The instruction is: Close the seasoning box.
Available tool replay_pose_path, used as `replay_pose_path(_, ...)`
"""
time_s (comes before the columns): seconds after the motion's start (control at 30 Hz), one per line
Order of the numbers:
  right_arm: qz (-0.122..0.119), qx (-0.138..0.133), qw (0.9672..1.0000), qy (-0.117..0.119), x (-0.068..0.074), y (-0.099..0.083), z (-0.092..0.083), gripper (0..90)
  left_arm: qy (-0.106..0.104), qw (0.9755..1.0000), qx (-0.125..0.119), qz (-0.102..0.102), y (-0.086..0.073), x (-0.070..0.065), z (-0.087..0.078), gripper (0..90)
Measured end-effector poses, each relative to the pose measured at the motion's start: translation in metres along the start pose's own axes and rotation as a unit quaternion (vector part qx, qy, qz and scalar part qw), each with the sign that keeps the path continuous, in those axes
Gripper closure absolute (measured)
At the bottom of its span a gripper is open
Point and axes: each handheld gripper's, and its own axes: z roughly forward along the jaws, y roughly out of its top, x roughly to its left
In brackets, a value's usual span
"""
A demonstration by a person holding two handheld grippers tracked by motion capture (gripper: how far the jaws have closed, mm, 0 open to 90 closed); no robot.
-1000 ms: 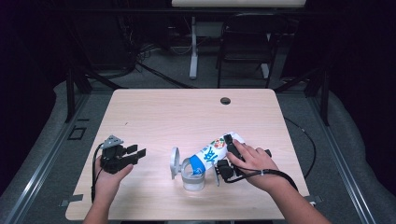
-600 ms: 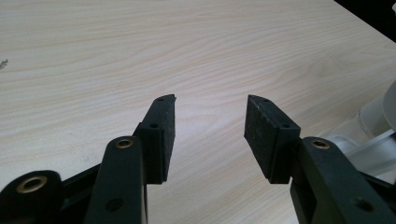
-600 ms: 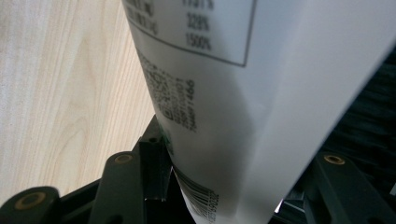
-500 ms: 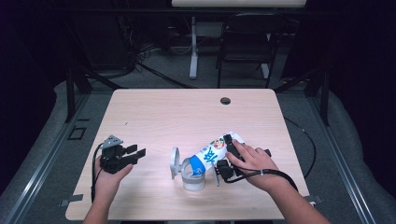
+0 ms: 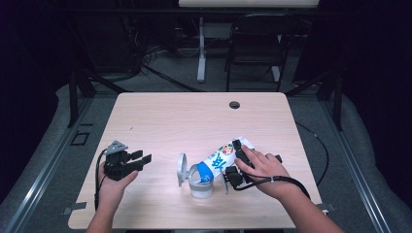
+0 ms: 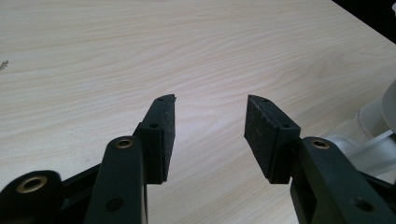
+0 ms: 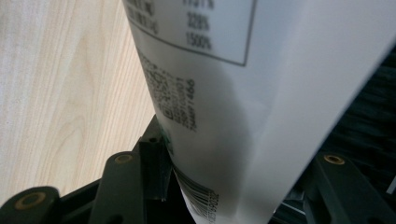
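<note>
Now, pouring: the right gripper (image 5: 232, 162) is clamped on the white carton (image 5: 221, 156), tilted over the clear cup (image 5: 200, 183) near the table's (image 5: 165, 121) front edge.
Left gripper (image 5: 141, 159): jaws apart, empty, well left of the cup.
Risk: the unheld cup may tip if the carton pushes it.
Risk: liquid may spill if tilted too fast.

I'm seeing bare table (image 5: 184, 121) running from nine to three o'clock; at six, the bottle (image 5: 221, 158), cup (image 5: 200, 182) and lid (image 5: 181, 169) are blocking passage.
</note>
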Motion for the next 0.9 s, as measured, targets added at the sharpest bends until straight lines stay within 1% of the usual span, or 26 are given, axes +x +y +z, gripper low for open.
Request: replay_pose_path(0.9, -0.006, -0.003, 1.0000, -0.003, 0.0002, -0.0002, 0.0004, 48.2, 0.002, 1.0000, 0.000, -0.001, -0.0001, 0.0005, 0.0001, 53.7)
